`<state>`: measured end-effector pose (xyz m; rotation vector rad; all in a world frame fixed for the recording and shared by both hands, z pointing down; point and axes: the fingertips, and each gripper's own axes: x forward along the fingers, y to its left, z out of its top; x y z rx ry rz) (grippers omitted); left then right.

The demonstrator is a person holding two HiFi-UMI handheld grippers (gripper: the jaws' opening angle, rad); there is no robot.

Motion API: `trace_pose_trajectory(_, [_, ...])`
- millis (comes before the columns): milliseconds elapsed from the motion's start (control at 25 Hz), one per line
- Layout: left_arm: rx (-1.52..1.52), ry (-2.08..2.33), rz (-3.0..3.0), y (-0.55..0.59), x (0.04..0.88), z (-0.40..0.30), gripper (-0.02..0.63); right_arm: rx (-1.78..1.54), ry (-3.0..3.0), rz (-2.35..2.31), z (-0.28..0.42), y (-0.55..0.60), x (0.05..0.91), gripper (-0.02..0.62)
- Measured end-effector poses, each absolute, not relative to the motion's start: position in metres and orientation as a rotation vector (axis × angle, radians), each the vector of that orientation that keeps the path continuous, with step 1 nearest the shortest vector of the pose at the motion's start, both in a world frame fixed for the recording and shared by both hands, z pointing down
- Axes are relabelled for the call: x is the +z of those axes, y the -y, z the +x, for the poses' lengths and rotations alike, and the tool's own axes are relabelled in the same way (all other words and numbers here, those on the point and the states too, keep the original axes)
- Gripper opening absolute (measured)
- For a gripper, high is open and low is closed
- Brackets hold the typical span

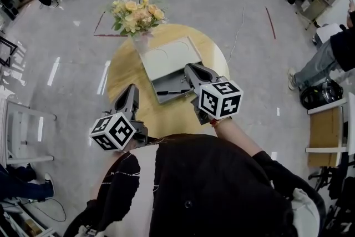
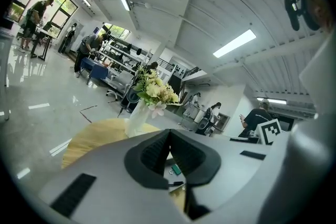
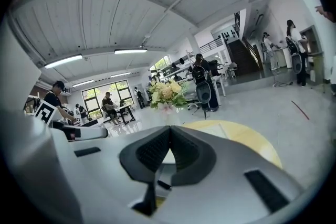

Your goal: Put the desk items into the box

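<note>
A round wooden table (image 1: 123,72) stands on a glossy grey workshop floor. On it the shallow grey box (image 1: 166,55) lies open just ahead of the right gripper (image 1: 188,68), with a black pen (image 1: 173,91) apparently in its near half, just left of that gripper's tip. Both it and the left gripper (image 1: 132,87) have jaws pressed together on nothing, so whichever goes for an item should spread first, then descend squarely over it. The vase of flowers (image 1: 136,16), beyond the box and well ahead of the left gripper, is the thing to steer clear of.
</note>
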<state>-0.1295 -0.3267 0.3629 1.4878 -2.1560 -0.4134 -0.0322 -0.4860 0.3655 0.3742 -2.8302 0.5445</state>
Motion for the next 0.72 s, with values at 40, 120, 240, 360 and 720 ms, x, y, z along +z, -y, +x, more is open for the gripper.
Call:
trace_pose_trajectory(40, [-0.409,2.155,1.485,0.327,0.364,-0.13,0.009,0.549,2.826,0.372,-0.032,0.486,0.368,0.005])
trace_pose_trajectory(120, [-0.4,2.152,1.479,0.327,0.367,-0.129,0.009,0.556,2.818,0.371,-0.032,0.486,0.372,0.005])
trace_pose_trajectory(240, [-0.389,2.149,1.475,0.326,0.368,-0.128,0.009,0.561,2.802,0.37,-0.032,0.485,0.378,0.005])
trace_pose_trajectory(360, [-0.386,2.152,1.469,0.324,0.368,-0.129,0.009,0.559,2.793,0.365,-0.034,0.484,0.38,0.005])
trace_pose_trajectory(720, [-0.384,2.156,1.462,0.32,0.37,-0.131,0.009,0.564,2.795,0.365,-0.036,0.483,0.383,0.005])
